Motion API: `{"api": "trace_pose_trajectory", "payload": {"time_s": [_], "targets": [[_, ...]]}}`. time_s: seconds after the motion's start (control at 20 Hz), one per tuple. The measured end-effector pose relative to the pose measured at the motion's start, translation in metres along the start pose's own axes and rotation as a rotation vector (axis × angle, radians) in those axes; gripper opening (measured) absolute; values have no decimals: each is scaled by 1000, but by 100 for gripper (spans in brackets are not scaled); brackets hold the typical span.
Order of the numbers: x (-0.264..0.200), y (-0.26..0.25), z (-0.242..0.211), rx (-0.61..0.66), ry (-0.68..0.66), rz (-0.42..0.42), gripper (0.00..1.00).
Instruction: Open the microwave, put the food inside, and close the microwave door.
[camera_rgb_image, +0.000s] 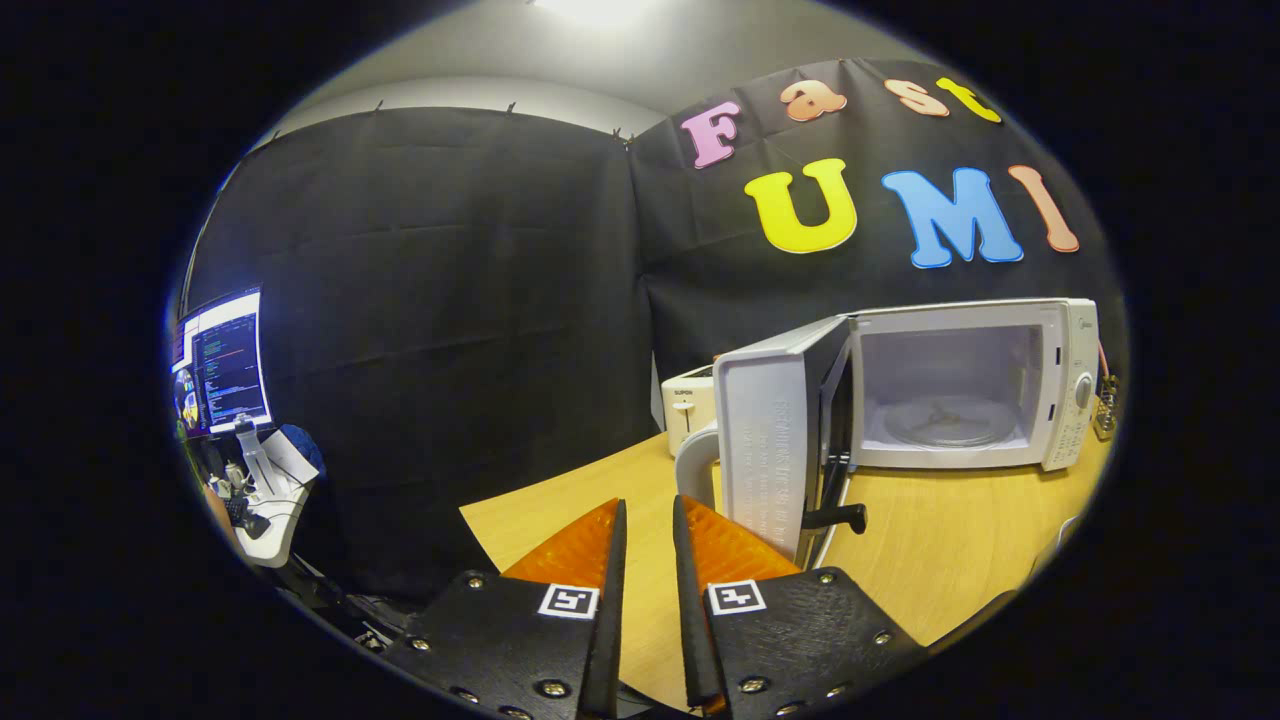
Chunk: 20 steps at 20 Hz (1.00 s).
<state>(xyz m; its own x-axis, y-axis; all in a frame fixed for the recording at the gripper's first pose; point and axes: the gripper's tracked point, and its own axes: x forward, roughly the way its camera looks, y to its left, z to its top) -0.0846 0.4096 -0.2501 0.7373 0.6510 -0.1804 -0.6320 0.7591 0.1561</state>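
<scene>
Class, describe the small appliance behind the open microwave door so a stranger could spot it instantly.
Find the white microwave on the wooden table; its door hangs open. Behind that door, against the black cloth, stands a toaster: lower, boxy, cream, with a front lever.

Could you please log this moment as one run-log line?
microwave door: swung open | microwave cavity: no food | gripper: slightly open, holding nothing, near door handle

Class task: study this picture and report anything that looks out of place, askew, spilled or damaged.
Nothing stands out. The microwave sits upright on the table, its door swung wide open and its turntable bare. The claw holds nothing, its fingers slightly apart.
</scene>
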Motion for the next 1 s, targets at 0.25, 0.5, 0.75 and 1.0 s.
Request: {"api": "trace_pose_trajectory", "payload": {"time_s": [0.25,0.5,0.75,1.0], "targets": [[22,22,-2,-35,4,44,27],[-5,35,16,-10,-30,73,51],[-63,8,33,-31,-83,23,91],[-120,-76,41,0,-154,-180,92]]}}
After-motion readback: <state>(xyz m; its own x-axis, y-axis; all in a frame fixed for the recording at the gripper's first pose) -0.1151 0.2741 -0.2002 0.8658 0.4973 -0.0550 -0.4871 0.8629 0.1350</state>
